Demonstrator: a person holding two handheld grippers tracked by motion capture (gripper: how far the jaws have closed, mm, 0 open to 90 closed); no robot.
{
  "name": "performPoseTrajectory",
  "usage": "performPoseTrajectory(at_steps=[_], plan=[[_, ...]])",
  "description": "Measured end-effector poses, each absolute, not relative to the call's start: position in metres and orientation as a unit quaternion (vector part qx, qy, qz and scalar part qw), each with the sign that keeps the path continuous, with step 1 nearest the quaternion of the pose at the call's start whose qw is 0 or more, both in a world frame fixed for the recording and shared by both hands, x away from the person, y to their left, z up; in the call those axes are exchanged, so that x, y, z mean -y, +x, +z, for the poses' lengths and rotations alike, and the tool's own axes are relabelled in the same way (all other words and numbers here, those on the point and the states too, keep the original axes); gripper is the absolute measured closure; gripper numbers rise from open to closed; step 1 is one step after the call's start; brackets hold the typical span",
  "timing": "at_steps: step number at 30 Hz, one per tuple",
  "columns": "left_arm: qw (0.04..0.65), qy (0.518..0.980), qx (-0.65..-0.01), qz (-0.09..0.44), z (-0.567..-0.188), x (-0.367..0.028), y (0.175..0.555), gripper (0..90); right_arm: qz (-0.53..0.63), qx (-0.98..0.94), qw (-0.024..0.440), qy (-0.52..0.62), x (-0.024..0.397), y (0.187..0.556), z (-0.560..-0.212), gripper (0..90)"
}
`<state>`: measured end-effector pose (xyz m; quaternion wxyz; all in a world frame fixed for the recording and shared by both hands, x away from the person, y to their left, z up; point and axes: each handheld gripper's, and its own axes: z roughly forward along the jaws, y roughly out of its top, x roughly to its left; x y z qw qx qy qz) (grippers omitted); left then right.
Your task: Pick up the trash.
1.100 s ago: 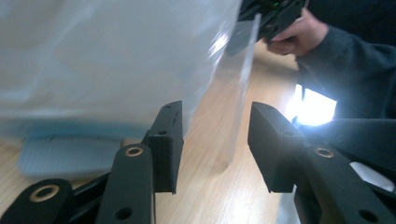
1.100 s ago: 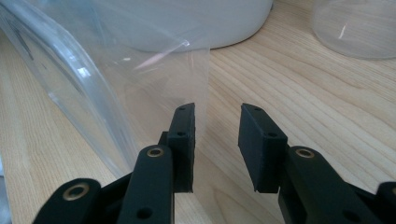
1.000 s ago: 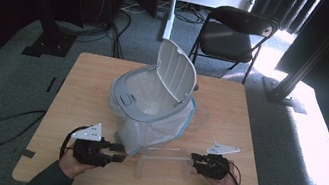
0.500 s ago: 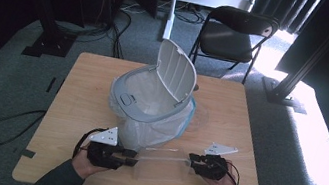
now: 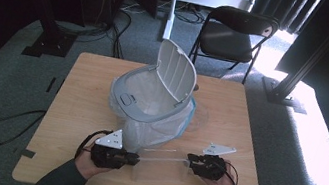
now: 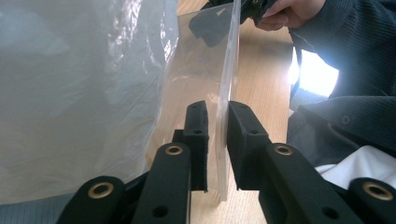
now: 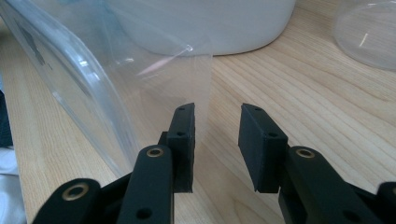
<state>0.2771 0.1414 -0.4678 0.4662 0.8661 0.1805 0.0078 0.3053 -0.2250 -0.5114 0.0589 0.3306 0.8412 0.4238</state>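
From the high view we see both grippers low on the counter, the left gripper and the right gripper facing each other with a clear plastic bag stretched between them. Behind the bag stands a grey bin, lined with a thin liner, its lid tipped up. A black chair sits well beyond the counter.

The left gripper view gives what the high view cannot: the bag's edge runs straight up between our two black jaws, which have just been closing on it. The right-hand jaw lies against the film and the left-hand one stands just beside it with a sliver of gap, so we cannot tell whether the pads truly pinch it. Left of these jaws hangs the liner; far ahead, the other hand holds the bag's far end.

The right gripper view shows its jaws standing apart with bare wood between them; the bag lies left of the left jaw, one transparent flap reaching just ahead of that jaw's tip. Whether that jaw touches the film we cannot tell. The bin's white base sits ahead.

The bag's long axis runs from one set of jaws to the other, across the counter's near edge. We can read no writing on anything.
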Motion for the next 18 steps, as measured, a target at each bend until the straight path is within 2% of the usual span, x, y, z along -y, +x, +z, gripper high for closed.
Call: performPoseTrajectory(at_steps=[2,6,10,18], plan=[[0.468,0.865,-0.180,0.008,-0.4672,-0.1423,0.2771,83.9,0.424,-0.841,0.060,0.331,0.2254,0.3053,-0.5113,66.1],[0.467,0.865,-0.180,0.007,-0.4668,-0.1416,0.2771,84.0,0.423,-0.841,0.059,0.331,0.2255,0.3050,-0.5114,66.2],[0.473,0.863,-0.178,0.004,-0.4641,-0.1399,0.2776,78.1,0.423,-0.843,0.059,0.327,0.2238,0.3046,-0.5117,66.2],[0.457,0.872,-0.173,0.008,-0.4659,-0.1389,0.2752,77.8,0.420,-0.844,0.061,0.327,0.2241,0.3047,-0.5127,65.9]])
